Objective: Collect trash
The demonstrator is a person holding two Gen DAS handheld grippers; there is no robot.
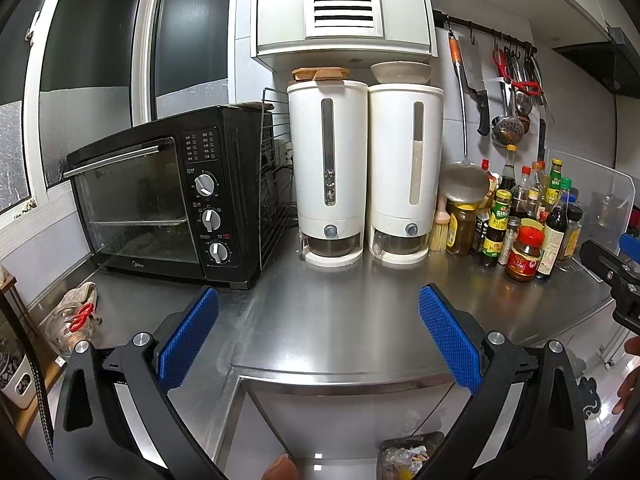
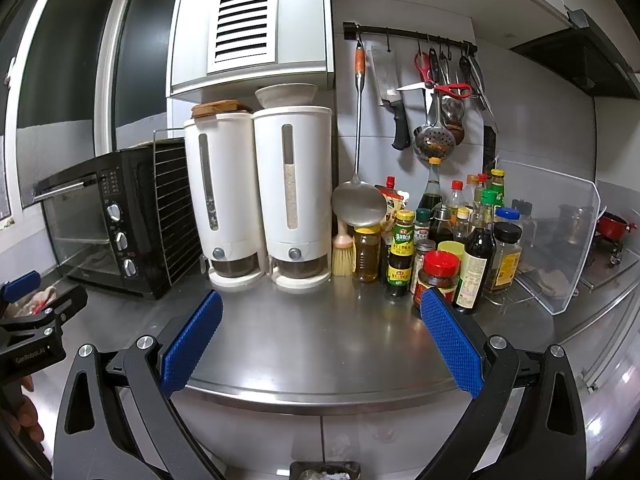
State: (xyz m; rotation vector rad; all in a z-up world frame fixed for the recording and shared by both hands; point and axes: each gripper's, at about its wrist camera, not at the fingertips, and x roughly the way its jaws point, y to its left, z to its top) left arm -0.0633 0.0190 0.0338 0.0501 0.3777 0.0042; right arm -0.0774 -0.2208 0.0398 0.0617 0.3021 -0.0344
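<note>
My left gripper (image 1: 318, 296) is open over the steel counter (image 1: 320, 320), with nothing between its blue pads. My right gripper (image 2: 320, 300) is open too, above the counter's front edge, and holds nothing. A crumpled clear plastic bag with a red piece (image 1: 74, 320) lies by a grey cloth on the counter's left end, left of my left gripper. Below the counter edge, a dark bin holding scraps (image 1: 408, 456) shows between the left gripper's arms. The bin's rim (image 2: 324, 470) also peeks in at the bottom of the right wrist view.
A black toaster oven (image 1: 160, 196) stands at the back left. Two white dispensers (image 1: 364, 168) stand in the middle, and a cluster of sauce bottles and jars (image 2: 448, 240) at the right. Utensils hang on a wall rail (image 2: 432, 92). A clear splash guard (image 2: 560, 236) screens the stove.
</note>
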